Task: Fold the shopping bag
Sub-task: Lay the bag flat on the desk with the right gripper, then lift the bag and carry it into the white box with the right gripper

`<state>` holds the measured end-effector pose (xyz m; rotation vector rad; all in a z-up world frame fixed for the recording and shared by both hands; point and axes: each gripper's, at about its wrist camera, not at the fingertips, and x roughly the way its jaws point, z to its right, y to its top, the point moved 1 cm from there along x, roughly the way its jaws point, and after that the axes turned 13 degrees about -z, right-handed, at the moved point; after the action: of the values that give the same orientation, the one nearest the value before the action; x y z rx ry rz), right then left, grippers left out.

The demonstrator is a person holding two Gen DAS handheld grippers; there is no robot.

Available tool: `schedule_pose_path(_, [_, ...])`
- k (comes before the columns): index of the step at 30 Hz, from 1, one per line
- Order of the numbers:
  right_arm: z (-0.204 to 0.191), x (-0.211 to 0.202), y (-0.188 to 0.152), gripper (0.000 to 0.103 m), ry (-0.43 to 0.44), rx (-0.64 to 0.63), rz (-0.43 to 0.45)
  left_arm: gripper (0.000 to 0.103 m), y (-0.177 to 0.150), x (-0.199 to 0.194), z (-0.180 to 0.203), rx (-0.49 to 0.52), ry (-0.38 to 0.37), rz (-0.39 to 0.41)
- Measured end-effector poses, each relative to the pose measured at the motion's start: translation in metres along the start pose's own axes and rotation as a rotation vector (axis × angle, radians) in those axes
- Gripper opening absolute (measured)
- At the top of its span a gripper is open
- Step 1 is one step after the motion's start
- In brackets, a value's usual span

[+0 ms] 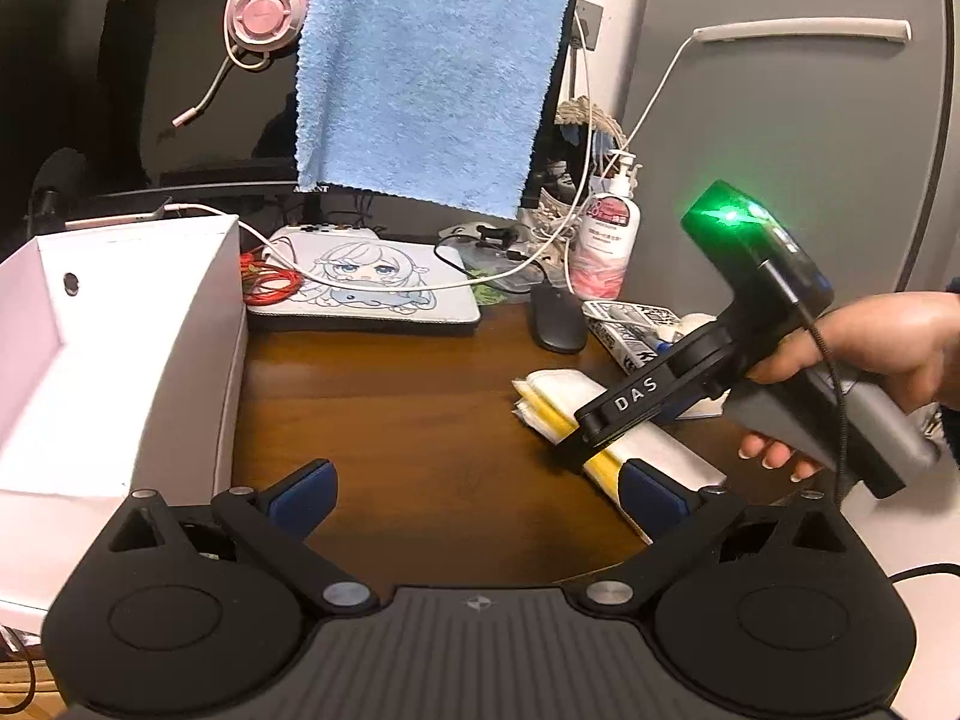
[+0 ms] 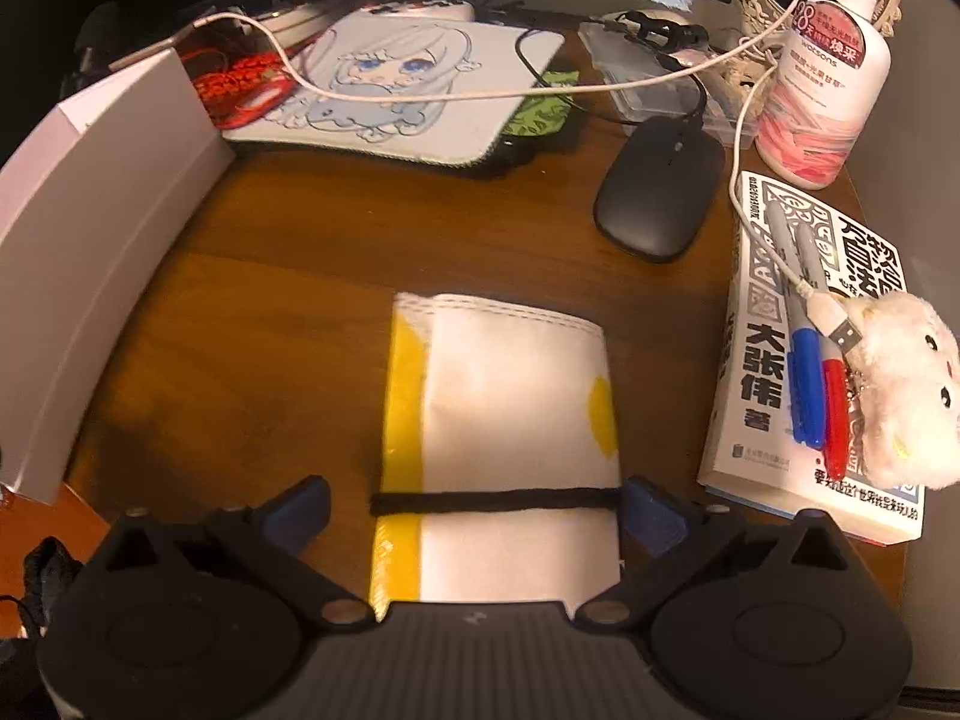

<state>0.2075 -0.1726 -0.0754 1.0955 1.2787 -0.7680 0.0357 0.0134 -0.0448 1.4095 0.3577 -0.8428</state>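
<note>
Wooden desk (image 2: pixel 288 312), folded shopping bag (image 2: pixel 510 396), both hand-held grippers spread.

The left gripper (image 1: pixel 477 495) is hovering with its jaws spread wide, gripping nothing. The right gripper (image 2: pixel 474 507) is likewise holding its jaws wide apart, angled downward. A hand (image 1: pixel 864 372) is gripping the right gripper's handle, fingers curling beneath it, wrist reaching in from the right.
</note>
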Motion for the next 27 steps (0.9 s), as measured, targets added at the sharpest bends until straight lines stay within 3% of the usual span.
schedule_pose_path(10, [0.006, 0.011, 0.0, 0.103, 0.012, -0.018, -0.044, 0.101, 0.001, -0.003, 0.008, 0.026, 0.035, 0.009])
schedule_pose_path(18, [0.007, 0.005, -0.003, 0.089, 0.005, -0.017, -0.011, 0.101, 0.002, -0.007, 0.012, 0.047, 0.044, 0.015])
schedule_pose_path(23, [0.002, -0.008, -0.008, 0.087, 0.011, -0.053, 0.045, 0.101, 0.0, -0.023, 0.002, 0.034, 0.055, 0.057])
schedule_pose_path(27, [-0.013, -0.049, -0.008, 0.087, 0.073, -0.104, 0.155, 0.101, -0.001, -0.058, -0.026, -0.02, 0.021, 0.13])
